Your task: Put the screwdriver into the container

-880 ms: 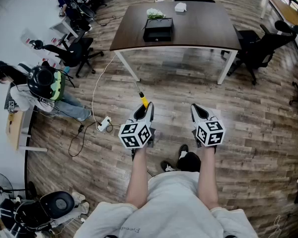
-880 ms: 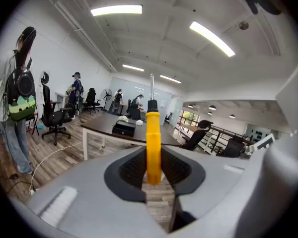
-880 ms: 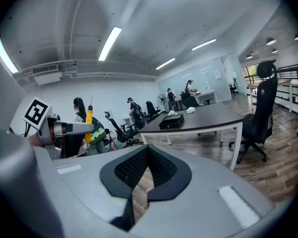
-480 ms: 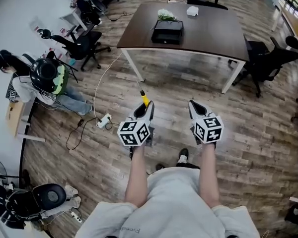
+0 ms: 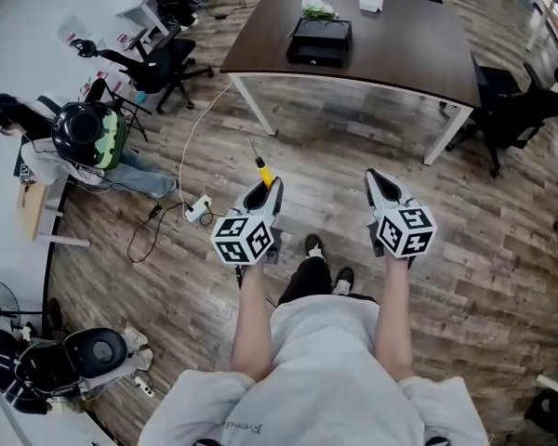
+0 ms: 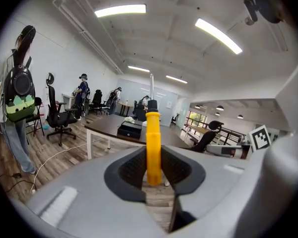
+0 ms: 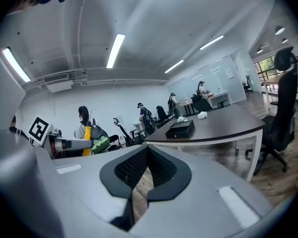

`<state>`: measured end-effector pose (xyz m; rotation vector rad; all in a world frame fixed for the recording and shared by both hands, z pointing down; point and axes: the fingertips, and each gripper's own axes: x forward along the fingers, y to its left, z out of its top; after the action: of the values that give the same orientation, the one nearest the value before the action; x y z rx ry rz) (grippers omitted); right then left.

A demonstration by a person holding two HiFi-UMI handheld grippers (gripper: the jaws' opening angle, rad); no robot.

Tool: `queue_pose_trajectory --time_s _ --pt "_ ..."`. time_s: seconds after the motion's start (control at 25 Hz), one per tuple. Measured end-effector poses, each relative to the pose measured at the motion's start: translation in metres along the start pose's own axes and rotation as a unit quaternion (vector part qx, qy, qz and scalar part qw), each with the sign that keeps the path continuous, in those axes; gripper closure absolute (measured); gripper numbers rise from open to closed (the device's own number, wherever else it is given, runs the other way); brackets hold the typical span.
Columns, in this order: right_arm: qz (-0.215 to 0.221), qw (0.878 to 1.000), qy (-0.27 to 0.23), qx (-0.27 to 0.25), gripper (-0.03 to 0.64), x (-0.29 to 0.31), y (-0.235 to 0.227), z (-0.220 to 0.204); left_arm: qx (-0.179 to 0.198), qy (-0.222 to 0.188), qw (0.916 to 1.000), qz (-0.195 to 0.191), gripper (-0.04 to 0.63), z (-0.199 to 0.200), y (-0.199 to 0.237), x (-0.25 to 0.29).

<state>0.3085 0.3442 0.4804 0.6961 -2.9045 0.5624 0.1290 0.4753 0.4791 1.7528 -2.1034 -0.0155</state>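
I hold the screwdriver (image 6: pixel 153 150) in my left gripper (image 5: pixel 264 193). Its jaws are clamped on the lower end of the yellow handle, so the thin shaft pointing out toward 12 o'clock stays free to go into the box first. Gripping low on the handle also leaves most of the tool ahead of the jaws, which I think will help me see and aim it.

My right gripper (image 5: pixel 380 184) is at 3 o'clock from the left one, level with it and well apart. Its jaws are pressed together with nothing between them. It has no job here, and I carry it out of the way.

The container (image 5: pixel 320 43), a black box, sits on the dark table (image 5: pixel 418 49) at 12 o'clock, near the front edge. It is well away from me across the wooden floor (image 5: pixel 335 165), so I judge the task is at the carrying stage, with the drop yet to come.

A white cable (image 5: pixel 197 142) runs over the floor at about 10 o'clock, near the table leg. I should step past it as I walk up, and then lower the shaft into the box.
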Motion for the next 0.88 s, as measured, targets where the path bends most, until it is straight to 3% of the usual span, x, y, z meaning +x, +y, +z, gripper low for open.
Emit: queue_pose_trajectory --time_s 0.24,0.44,0.6,0.88 --pt "0.004 1.000 0.009 0.003 0.617 0.019 -0.015 0.004 -0.008 0.005 1.0000 0.002 0.460 0.006 0.011 0.031" --pt "0.023 0.999 0.027 -0.011 0.617 0.046 -0.034 0.010 -0.011 0.005 0.9998 -0.017 0.460 0.020 0.014 0.075" --pt "0.013 0.998 0.050 -0.021 0.617 0.074 -0.063 0.010 -0.021 0.015 0.9993 -0.027 0.460 0.022 0.022 0.113" --pt "0.010 0.997 0.073 -0.021 0.617 0.149 -0.093 0.021 -0.030 0.023 0.9990 -0.025 0.460 0.046 0.065 0.187"
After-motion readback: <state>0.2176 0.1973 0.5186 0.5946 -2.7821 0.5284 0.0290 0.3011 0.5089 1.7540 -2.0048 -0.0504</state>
